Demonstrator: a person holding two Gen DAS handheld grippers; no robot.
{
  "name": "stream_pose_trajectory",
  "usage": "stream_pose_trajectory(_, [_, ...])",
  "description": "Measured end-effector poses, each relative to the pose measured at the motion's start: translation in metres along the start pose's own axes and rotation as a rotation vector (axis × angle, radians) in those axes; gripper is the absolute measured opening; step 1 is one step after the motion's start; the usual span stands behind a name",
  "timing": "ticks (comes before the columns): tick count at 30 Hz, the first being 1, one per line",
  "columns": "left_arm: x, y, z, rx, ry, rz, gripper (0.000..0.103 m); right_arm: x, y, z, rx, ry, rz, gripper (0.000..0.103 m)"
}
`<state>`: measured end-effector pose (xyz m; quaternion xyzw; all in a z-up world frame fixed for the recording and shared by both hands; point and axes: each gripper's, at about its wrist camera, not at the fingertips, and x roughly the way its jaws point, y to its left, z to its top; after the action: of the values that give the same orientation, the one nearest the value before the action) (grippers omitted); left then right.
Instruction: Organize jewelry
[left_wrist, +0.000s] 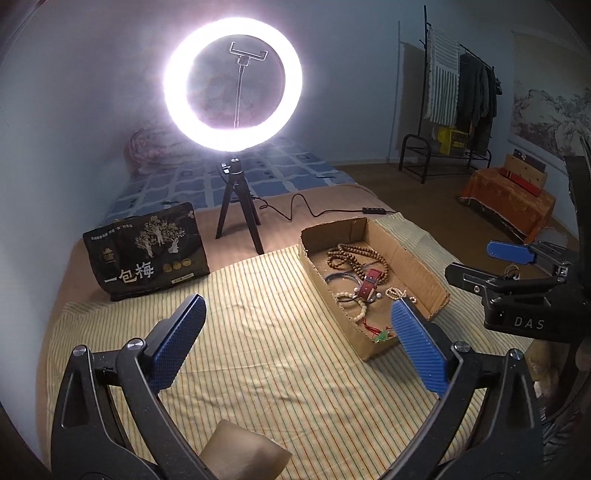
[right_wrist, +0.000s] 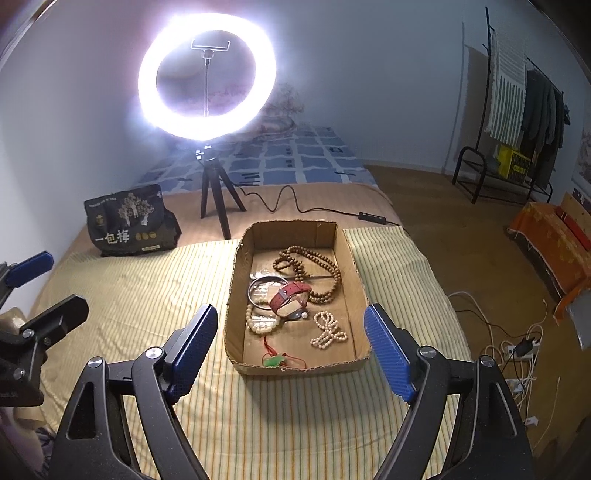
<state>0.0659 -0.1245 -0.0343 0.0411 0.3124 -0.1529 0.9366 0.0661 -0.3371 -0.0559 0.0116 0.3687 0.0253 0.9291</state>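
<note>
An open cardboard box (right_wrist: 291, 232) lies on the striped cloth (right_wrist: 147, 295). It holds a brown bead necklace (right_wrist: 317, 266), a red watch strap (right_wrist: 290, 295), a silver bangle (right_wrist: 255, 286), cream bead strings (right_wrist: 327, 330) and a green pendant (right_wrist: 275, 361) on red cord. My right gripper (right_wrist: 291, 312) hovers open over the box's near half with nothing between its fingers. My left gripper (left_wrist: 297, 306) stands wide open and empty over the cloth, left of the box (left_wrist: 332, 236). Its right finger hides the box's near corner.
A lit ring light (left_wrist: 232, 81) on a small tripod stands behind the box, its cable (right_wrist: 373, 218) trailing right. A black printed bag (left_wrist: 147, 251) sits at the back left. Loose cables (right_wrist: 517, 347) lie on the floor past the bed's right edge.
</note>
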Motion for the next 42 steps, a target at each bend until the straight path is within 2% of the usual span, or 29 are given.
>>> stream_pose_trajectory(13, [0.0020,0.0003,-0.0035,-0.004,0.030,0.002,0.102,0.0020,0.0001,-0.0003,-0.005,0.013,-0.002,0.082])
stream_pose_trajectory(42, [0.0014,0.0004,-0.0034,-0.005,0.031,0.002,0.102,0.0041,0.0004,-0.0037,0.001,0.025,-0.002,0.082])
